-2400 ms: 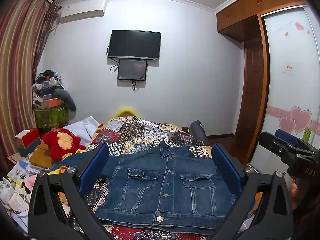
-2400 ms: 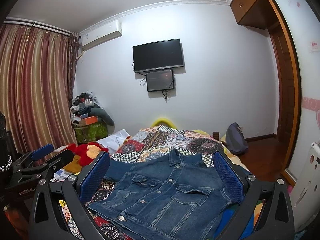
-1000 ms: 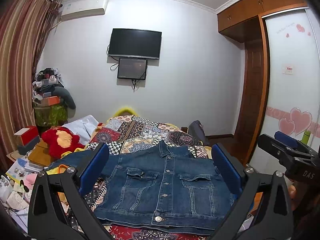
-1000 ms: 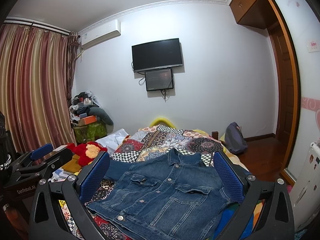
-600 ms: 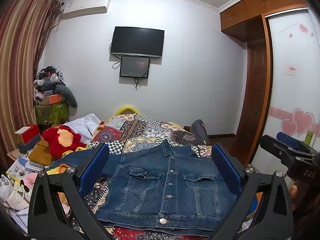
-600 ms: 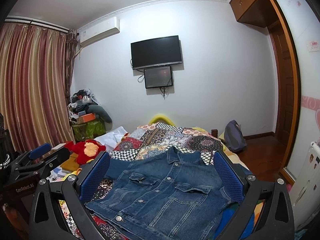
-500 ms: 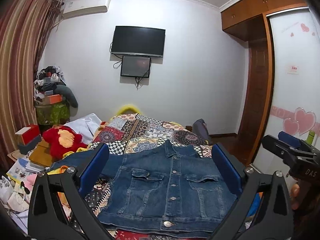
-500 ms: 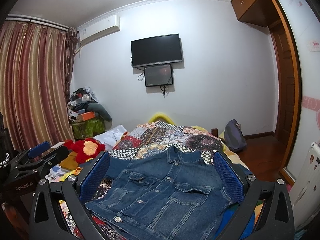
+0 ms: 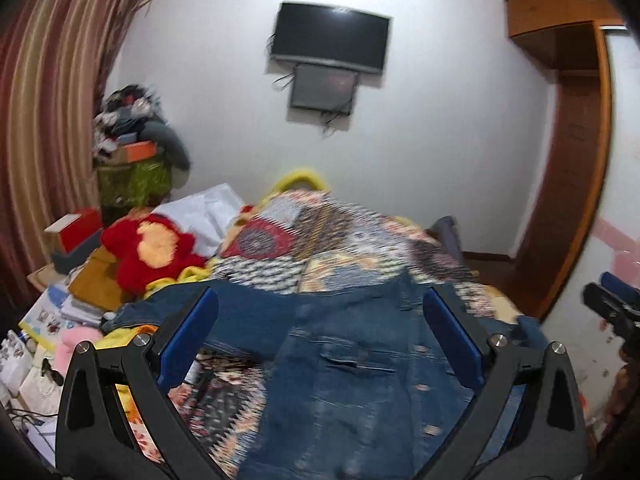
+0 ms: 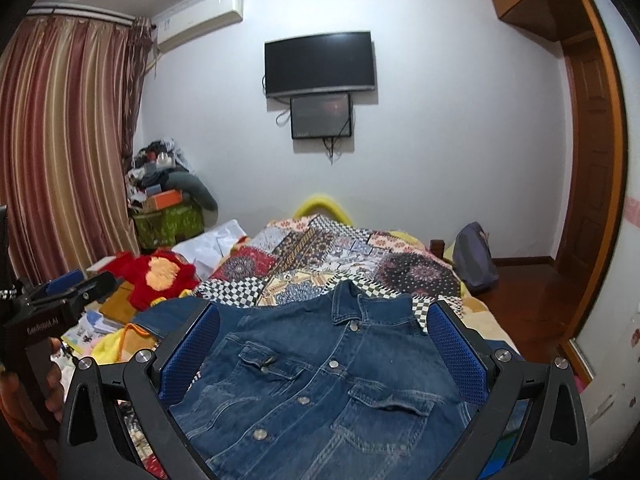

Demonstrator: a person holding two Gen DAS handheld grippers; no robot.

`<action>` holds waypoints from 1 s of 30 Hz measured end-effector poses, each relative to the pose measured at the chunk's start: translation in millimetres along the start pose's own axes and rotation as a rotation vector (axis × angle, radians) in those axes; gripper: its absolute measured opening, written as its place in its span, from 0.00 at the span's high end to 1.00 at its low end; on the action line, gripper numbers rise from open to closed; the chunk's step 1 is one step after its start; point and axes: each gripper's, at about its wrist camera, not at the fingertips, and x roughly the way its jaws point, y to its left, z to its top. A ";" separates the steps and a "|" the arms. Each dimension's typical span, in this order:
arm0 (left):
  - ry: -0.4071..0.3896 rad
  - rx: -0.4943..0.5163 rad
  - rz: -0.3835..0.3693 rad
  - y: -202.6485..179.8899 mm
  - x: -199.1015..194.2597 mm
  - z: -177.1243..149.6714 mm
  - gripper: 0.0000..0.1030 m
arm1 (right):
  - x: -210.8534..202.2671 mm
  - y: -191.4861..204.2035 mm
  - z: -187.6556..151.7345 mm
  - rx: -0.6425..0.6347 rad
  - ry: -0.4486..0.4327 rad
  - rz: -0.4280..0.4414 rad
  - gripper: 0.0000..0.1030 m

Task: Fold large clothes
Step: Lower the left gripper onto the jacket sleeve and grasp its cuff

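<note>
Presently: denim jacket point(image 10: 320, 392) laid front-up, buttoned, on patchwork bedspread point(image 10: 340, 252). Left gripper point(image 9: 320, 344) and right gripper point(image 10: 322, 354) spread wide, nothing grasped. Sleeves are best folded inward first.

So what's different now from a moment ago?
The left gripper has swung left and dipped toward the denim jacket, blurring its view; the jacket's left sleeve now sits between its fingers. The right gripper has eased slightly lower. Both stayed open, nothing grabbed, and the jacket still lies flat and buttoned on the quilt.
</note>
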 end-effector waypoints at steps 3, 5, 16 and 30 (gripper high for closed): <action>0.033 -0.018 0.084 23.7 32.7 0.4 0.00 | 41.2 -1.7 6.1 -0.028 0.052 0.008 0.00; 0.086 -0.009 0.133 43.9 64.3 -2.3 0.00 | 67.5 -2.2 9.0 -0.050 0.080 0.006 0.00; 0.342 -0.126 0.164 135.5 168.0 -57.0 0.00 | 195.9 -18.7 -12.4 -0.072 0.313 0.034 0.00; 0.546 -0.415 -0.060 187.3 240.9 -102.1 0.13 | 294.4 -50.1 -102.3 0.203 0.659 0.137 0.00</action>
